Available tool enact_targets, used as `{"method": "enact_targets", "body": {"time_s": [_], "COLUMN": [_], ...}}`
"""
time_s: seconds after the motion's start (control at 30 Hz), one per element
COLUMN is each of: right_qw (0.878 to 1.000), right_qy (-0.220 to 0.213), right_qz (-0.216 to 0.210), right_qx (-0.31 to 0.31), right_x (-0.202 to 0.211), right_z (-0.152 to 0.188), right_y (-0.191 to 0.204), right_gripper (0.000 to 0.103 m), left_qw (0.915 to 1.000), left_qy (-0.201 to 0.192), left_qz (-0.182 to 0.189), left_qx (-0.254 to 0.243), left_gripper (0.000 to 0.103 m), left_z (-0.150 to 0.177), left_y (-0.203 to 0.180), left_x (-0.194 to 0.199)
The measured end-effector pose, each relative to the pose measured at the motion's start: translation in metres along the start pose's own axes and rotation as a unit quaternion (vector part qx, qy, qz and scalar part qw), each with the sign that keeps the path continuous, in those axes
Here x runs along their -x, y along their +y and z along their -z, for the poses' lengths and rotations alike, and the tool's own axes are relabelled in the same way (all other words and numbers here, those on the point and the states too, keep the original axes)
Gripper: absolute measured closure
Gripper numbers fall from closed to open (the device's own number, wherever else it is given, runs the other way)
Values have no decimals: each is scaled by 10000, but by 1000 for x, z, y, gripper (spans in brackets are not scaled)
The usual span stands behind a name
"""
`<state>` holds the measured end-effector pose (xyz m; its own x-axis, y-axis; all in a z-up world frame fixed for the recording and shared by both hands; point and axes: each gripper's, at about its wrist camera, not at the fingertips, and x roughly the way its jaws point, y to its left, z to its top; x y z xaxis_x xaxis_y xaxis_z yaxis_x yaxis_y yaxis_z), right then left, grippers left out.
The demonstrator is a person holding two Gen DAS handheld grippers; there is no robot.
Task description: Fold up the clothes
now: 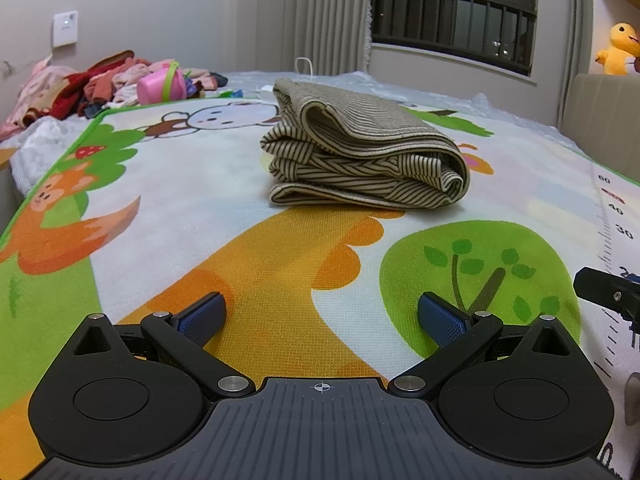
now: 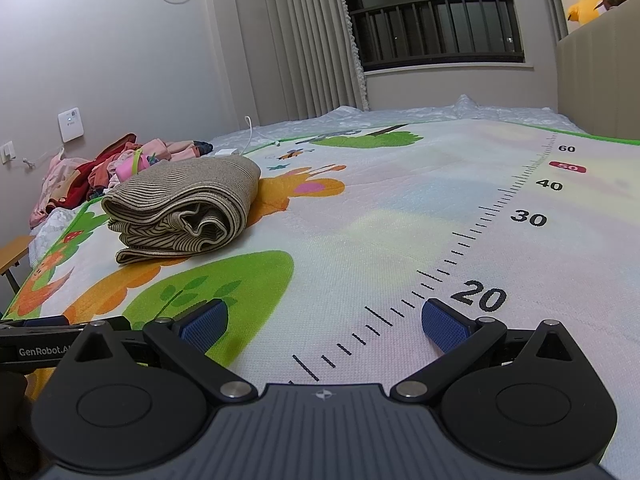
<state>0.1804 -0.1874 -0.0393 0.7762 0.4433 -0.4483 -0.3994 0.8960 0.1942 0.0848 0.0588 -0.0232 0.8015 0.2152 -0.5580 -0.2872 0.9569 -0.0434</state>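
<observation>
A beige garment with thin dark stripes [image 1: 360, 148] lies folded in a thick bundle on the cartoon play mat [image 1: 200, 184]. It also shows in the right wrist view [image 2: 184, 208], to the left. My left gripper [image 1: 322, 316] is open and empty, low over the mat, well short of the bundle. My right gripper [image 2: 324, 320] is open and empty, over the mat's printed ruler [image 2: 492, 220], to the right of the bundle. Part of the right gripper shows at the right edge of the left wrist view [image 1: 608, 290].
A pile of pink and red clothes [image 1: 80, 84] with a pink toy [image 1: 162, 86] lies at the bed's far left. A white cable and charger [image 2: 236, 148] lie behind the bundle. A padded headboard [image 1: 604, 124] runs along the right. Curtain and window stand at the far end.
</observation>
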Motion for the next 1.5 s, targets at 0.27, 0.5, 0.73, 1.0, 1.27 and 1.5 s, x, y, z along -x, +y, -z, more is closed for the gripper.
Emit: {"method": "enact_targets", "body": {"time_s": [0.27, 0.5, 0.73, 1.0, 1.27, 1.5], "right_qw": [10000, 10000, 10000, 10000, 10000, 10000], "right_qy": [-13, -17, -28, -31, -38, -39], "right_qz": [-1, 3, -4, -4, -6, -7], "right_qx": [-16, -10, -17, -18, -20, -18], "right_x": [1, 1, 2, 2, 3, 3], "right_z": [1, 1, 1, 2, 2, 2], "right_y": [0, -1, -1, -1, -1, -1], "right_gripper": [0, 0, 0, 0, 0, 0], "left_qw": [10000, 10000, 10000, 10000, 10000, 10000], "left_qy": [1, 2, -2, -4, -6, -6], "left_qz": [-14, 7, 13, 16, 24, 25], "left_qx": [-19, 6, 15, 15, 22, 25], "left_gripper": [0, 0, 0, 0, 0, 0], "left_z": [0, 0, 0, 0, 0, 0], "left_y": [0, 0, 1, 1, 1, 1], "left_x": [0, 0, 0, 0, 0, 1]}}
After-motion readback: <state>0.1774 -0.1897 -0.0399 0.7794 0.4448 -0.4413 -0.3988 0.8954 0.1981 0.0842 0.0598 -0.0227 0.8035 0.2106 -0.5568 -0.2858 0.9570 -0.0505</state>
